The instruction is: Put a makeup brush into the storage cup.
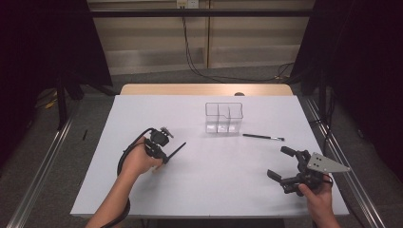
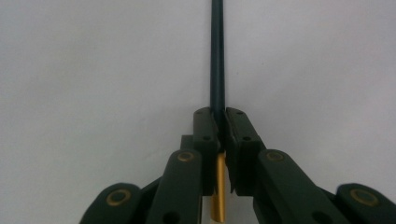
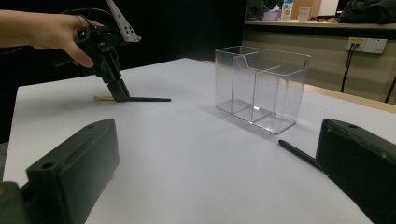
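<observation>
Left gripper (image 1: 166, 156) clamped on brush (image 2: 217, 70), lying on table (image 1: 199, 190). Right gripper (image 1: 280, 164) wide open, empty. Organizer (image 1: 224, 118) at 12 o'clock.

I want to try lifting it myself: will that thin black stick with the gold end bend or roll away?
The thin black stick with the gold end looks straight and rigid, so it probably won't flop. Being so slim, it is likely light. It seems round, so it might roll on the smooth white table if let go. The left gripper has its fingers shut on it.

Left gripper (image 2: 219, 126) fingers (image 2: 205, 140) clamp a dark, gold-ended brush (image 2: 217, 70).
</observation>
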Tool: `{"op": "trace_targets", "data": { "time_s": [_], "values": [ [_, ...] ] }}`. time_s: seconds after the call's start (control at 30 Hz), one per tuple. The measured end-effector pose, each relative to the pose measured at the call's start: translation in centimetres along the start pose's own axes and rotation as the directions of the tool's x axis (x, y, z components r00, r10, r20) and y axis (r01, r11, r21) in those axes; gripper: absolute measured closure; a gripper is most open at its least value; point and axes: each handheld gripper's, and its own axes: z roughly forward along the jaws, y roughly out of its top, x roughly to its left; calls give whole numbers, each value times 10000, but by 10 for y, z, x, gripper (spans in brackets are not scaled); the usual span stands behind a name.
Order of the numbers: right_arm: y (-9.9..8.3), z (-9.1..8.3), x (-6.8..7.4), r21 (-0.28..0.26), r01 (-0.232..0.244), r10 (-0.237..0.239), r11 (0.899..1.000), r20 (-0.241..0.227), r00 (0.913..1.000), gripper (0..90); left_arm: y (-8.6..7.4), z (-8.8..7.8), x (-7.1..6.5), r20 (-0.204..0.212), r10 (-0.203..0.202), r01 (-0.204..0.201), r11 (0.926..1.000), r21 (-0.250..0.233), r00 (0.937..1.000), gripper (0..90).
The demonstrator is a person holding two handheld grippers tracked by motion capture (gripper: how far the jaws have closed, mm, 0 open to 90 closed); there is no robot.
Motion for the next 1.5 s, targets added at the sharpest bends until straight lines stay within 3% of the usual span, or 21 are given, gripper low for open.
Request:
{"op": "trace_targets", "data": {
  "time_s": [0.13, 0.53, 0.6, 0.87, 1.03, 1.23, 1.4, 1.47, 1.5],
  "values": [
    [0, 0, 0, 15, 28, -28, 10000, 13, 10000, 0, 0, -2, -2, 154, 167, -168, 9998, 61, 9997, 838],
    [0, 0, 0, 41, -3, 3, 10000, 14, 10000, 0, 6, -14, -13, 658, 415, -377, 9976, -578, 9970, 837],
    [0, 0, 0, 44, 6, -6, 10000, 3, 10000, 0, 7, -17, -15, 822, 302, -243, 9971, -716, 9962, 838],
    [0, 0, -1, 29, -29, 29, 10000, 37, 10000, 0, 12, -23, -27, 1060, 712, -611, 9935, -956, 9918, 837],
    [1, -1, -1, 32, -13, 13, 10000, 64, 10000, 0, 17, -24, -34, 1278, 957, -823, 9909, -1061, 9872, 837],
    [0, 0, -1, 98, -35, 35, 9999, 53, 10000, 0, 22, -25, -42, 1796, 1142, -922, 9877, -1262, 9771, 838],
    [0, 0, -2, 122, -17, 17, 9999, 36, 10000, 0, 26, -26, -48, 1971, 1372, -1107, 9840, -1399, 9707, 837],
    [0, 0, -2, 131, -26, 26, 9999, 40, 10000, 0, 26, -26, -51, 1957, 1357, -1087, 9838, -1426, 9712, 838],
    [0, 0, -2, 137, -16, 15, 9999, 46, 10000, 0, 27, -26, -52, 2044, 1451, -1185, 9835, -1368, 9681, 837]
  ]
}}
